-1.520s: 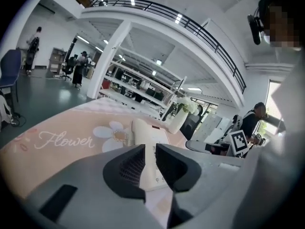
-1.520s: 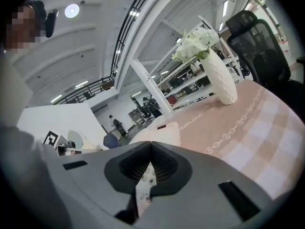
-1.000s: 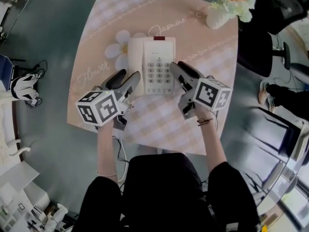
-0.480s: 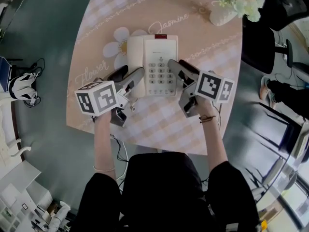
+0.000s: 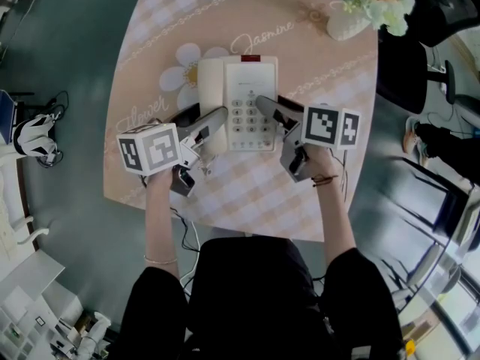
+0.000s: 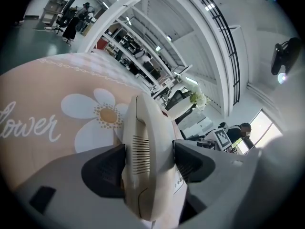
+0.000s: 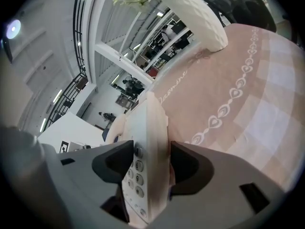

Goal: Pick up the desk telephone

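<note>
The pink checked table (image 5: 247, 190) bears a desk telephone (image 5: 249, 88) and vase (image 5: 345, 27).

even indoor light, soft shadows, strong fisheye edge warping

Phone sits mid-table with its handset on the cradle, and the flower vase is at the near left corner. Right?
No. The vase stands at the far right corner of the table, as the head view shows. The phone does sit mid-table, its handset on the cradle.
</note>
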The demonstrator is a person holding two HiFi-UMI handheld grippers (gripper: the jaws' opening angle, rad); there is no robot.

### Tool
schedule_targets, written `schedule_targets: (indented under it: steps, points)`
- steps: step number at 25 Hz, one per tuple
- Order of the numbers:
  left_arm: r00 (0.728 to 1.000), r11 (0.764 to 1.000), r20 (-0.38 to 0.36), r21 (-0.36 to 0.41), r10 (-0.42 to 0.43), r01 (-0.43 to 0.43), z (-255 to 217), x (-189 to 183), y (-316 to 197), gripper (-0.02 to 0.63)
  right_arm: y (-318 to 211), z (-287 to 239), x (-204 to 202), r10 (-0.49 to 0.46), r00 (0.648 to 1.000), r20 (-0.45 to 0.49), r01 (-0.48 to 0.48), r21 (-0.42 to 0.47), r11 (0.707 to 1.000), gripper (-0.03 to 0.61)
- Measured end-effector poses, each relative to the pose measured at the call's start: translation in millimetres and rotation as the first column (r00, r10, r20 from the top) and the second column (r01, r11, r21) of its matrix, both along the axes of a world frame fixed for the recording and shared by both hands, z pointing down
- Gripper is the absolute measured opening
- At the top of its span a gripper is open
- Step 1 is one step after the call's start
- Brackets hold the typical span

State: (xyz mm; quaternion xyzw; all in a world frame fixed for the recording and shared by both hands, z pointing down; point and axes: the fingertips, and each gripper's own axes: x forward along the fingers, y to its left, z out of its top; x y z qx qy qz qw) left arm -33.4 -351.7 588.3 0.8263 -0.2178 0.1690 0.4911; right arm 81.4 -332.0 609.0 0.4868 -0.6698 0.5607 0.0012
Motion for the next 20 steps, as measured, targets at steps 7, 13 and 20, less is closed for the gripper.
schedule_targets:
  steps: [7, 13, 20]
  points:
    - [1.0, 1.0, 0.017, 0.02, -0.014, 0.014, 0.2, 1.0, 0.6, 0.308, -0.8, -1.7, -2.2, -0.022, 0.999, 0.026, 0.022, 0.0, 1.0, 0.207]
    - [0.999, 0.999, 0.031, 0.028, -0.034, 0.034, -1.1, 1.0, 1.0, 0.307, 0.1, -2.4, -1.4, -0.013, 1.0, 0.013, 0.013, 0.011, 1.0, 0.204]
    - [0.998, 0.999, 0.044, 0.017, -0.048, 0.048, 0.1, -0.4, 1.9, 0.305, 1.0, -2.3, -1.3, 0.0, 1.0, 0.01, 0.0, 0.007, 1.0, 0.204]
